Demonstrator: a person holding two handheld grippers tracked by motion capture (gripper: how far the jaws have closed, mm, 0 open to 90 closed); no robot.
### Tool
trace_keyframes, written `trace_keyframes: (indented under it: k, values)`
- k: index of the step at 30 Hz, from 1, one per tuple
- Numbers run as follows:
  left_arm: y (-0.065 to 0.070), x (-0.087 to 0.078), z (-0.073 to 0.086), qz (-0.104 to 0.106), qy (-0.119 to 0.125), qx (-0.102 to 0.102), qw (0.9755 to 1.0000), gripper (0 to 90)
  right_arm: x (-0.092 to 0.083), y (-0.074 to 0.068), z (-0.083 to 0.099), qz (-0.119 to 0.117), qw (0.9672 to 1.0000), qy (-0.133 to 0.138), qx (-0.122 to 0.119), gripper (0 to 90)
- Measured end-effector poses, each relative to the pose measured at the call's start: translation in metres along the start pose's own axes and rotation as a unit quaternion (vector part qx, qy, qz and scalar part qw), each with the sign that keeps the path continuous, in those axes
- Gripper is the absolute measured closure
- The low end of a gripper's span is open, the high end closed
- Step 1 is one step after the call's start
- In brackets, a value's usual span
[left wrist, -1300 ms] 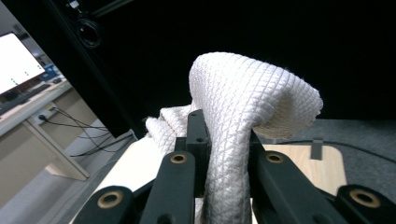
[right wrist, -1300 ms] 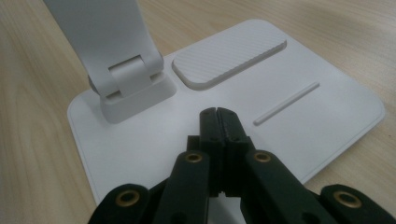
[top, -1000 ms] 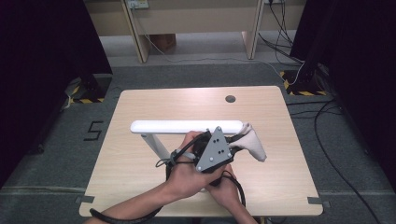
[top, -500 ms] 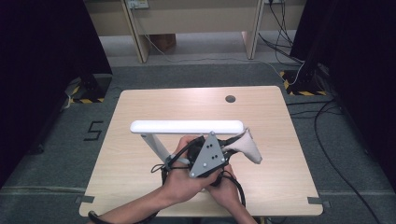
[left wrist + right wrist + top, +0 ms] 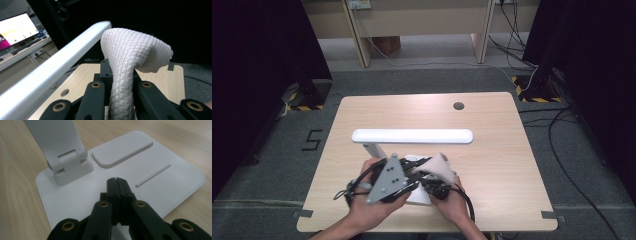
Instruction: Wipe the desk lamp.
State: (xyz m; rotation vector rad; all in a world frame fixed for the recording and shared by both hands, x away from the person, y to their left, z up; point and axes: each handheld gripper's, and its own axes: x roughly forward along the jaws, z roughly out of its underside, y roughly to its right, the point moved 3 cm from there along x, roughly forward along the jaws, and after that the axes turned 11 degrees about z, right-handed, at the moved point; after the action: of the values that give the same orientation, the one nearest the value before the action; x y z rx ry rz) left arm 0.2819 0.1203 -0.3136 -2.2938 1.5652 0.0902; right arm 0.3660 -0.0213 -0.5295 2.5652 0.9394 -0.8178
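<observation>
The left gripper (image 5: pixel 117 100) is clamped on a white cloth (image 5: pixel 130 55), beside the lamp bar (image 5: pixel 55 65) at its ten o'clock. The right gripper (image 5: pixel 117 182), closed and empty, presses the lamp base (image 5: pixel 175 177). A wide wipe could knock the bar, tipping the lamp if that press slips.

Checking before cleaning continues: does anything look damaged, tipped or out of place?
Nothing stands out. The white desk lamp stands upright, its base flat on the table. The left gripper holds a white cloth.

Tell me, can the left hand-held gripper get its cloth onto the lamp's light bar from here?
Probably yes. The left hand-held gripper is shut on the cloth, the light bar lies close beside it, and nothing stands between them.
</observation>
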Motion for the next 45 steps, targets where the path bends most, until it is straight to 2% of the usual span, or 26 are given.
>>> trace_keyframes:
  k: [3,4,5,8,11,15,19,21,22,23,25,28,34,37,42,45]
  values:
    - [-0.001,-0.026,0.015,-0.014,0.01,-0.016,0.9997,81.4,0.0,0.0,0.0,0.0,1.0,0.0,-0.002,89.9]
    - [-0.001,-0.026,0.015,-0.014,0.01,-0.016,0.9997,81.4,0.0,0.0,0.0,0.0,1.0,0.0,-0.002,89.9]
    - [-0.003,-0.044,0.024,-0.032,0.016,-0.028,0.999,81.4,0.0,0.0,0.0,0.0,1.0,0.0,0.0,89.8]
    - [-0.006,-0.07,0.036,-0.059,0.025,-0.041,0.9971,81.3,0.0,0.0,0.0,0.001,1.0,0.0,-0.002,89.9]
    - [-0.009,-0.093,0.048,-0.082,0.03,-0.045,0.9951,81.2,0.0,0.0,0.0,0.002,1.0,0.001,-0.001,89.8]
    - [-0.019,-0.116,0.071,-0.105,0.021,-0.057,0.9926,80.9,0.0,0.0,-0.001,0.002,1.0,0.0,-0.002,89.8]
    - [-0.035,-0.128,0.091,-0.126,0.009,-0.068,0.9896,80.8,0.0,0.0,0.0,0.002,1.0,0.0,-0.001,89.8]
    - [-0.045,-0.129,0.097,-0.131,0.01,-0.077,0.9884,80.8,0.0,0.0,0.0,0.002,1.0,0.0,0.0,89.8]
    - [-0.045,-0.129,0.097,-0.131,0.01,-0.077,0.9884,80.9,0.0,0.0,0.0,0.002,1.0,0.0,0.0,89.8]
    - [-0.055,-0.128,0.1,-0.137,0.009,-0.078,0.9875,80.9,0.0,0.0,-0.001,0.002,1.0,-0.001,-0.002,89.8]
    - [-0.065,-0.125,0.102,-0.139,0.009,-0.08,0.987,80.8,0.0,0.0,-0.001,0.002,1.0,-0.002,-0.001,89.8]
    - [-0.073,-0.12,0.104,-0.131,0.012,-0.078,0.9882,80.8,0.0,0.0,0.0,0.002,1.0,-0.001,-0.001,89.8]
    - [-0.074,-0.109,0.096,-0.105,0.044,-0.058,0.9918,80.7,0.0,0.0,-0.001,0.001,1.0,-0.002,-0.003,89.8]
    - [-0.075,-0.106,0.096,-0.104,0.043,-0.055,0.9921,80.5,0.0,0.0,-0.001,0.002,1.0,-0.002,-0.003,89.8]
    - [-0.082,-0.103,0.099,-0.098,0.046,-0.066,0.9919,80.2,0.0,0.0,-0.001,0.001,1.0,-0.004,-0.002,89.8]
    - [-0.084,-0.098,0.1,-0.092,0.039,-0.063,0.993,80.2,0.0,0.0,-0.001,0.001,1.0,-0.003,-0.005,89.8]
